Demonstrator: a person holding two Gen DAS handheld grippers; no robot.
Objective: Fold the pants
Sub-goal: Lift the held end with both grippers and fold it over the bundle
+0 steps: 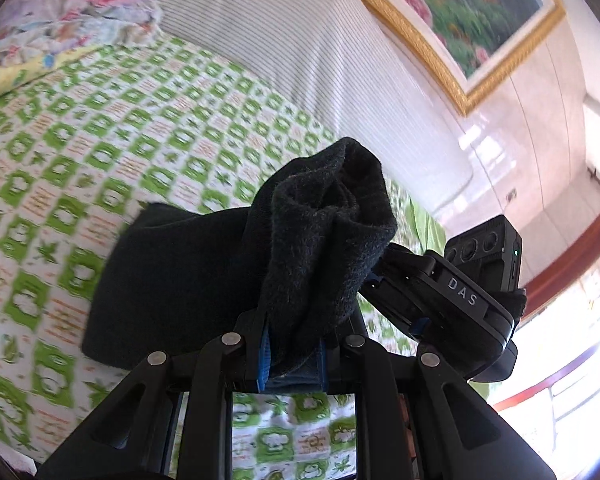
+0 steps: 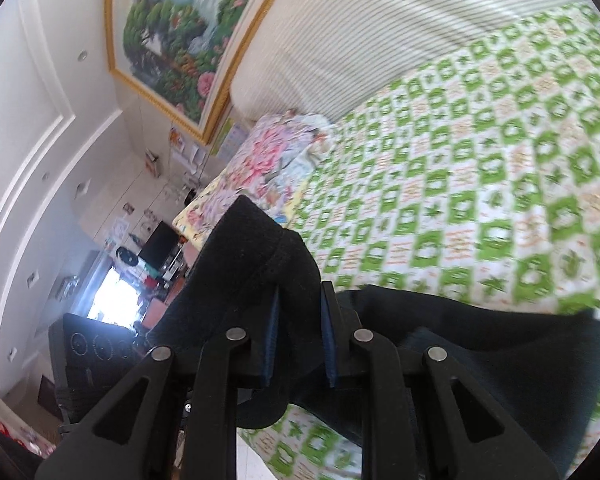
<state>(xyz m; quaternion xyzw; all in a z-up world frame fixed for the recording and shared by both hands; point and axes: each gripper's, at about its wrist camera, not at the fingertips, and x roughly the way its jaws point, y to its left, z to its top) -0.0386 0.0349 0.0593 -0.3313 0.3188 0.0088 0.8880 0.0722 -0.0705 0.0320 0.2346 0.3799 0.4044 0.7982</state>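
Observation:
The black pants (image 1: 188,276) hang over a bed with a green-and-white patterned sheet (image 1: 100,128). My left gripper (image 1: 292,356) is shut on a bunched end of the pants, which stands up between its blue-padded fingers (image 1: 265,354). The right gripper's body (image 1: 460,300) shows just to the right, close by. In the right wrist view my right gripper (image 2: 300,340) is shut on another edge of the pants (image 2: 260,264), and the rest of the cloth (image 2: 500,352) drapes to the right above the sheet (image 2: 480,160).
A striped headboard cushion (image 1: 280,40) runs along the far side of the bed. A floral pillow (image 1: 60,20) lies at one end; it also shows in the right wrist view (image 2: 268,160). A gold-framed painting (image 1: 480,12) hangs above. Furniture stands beyond the bed (image 2: 156,248).

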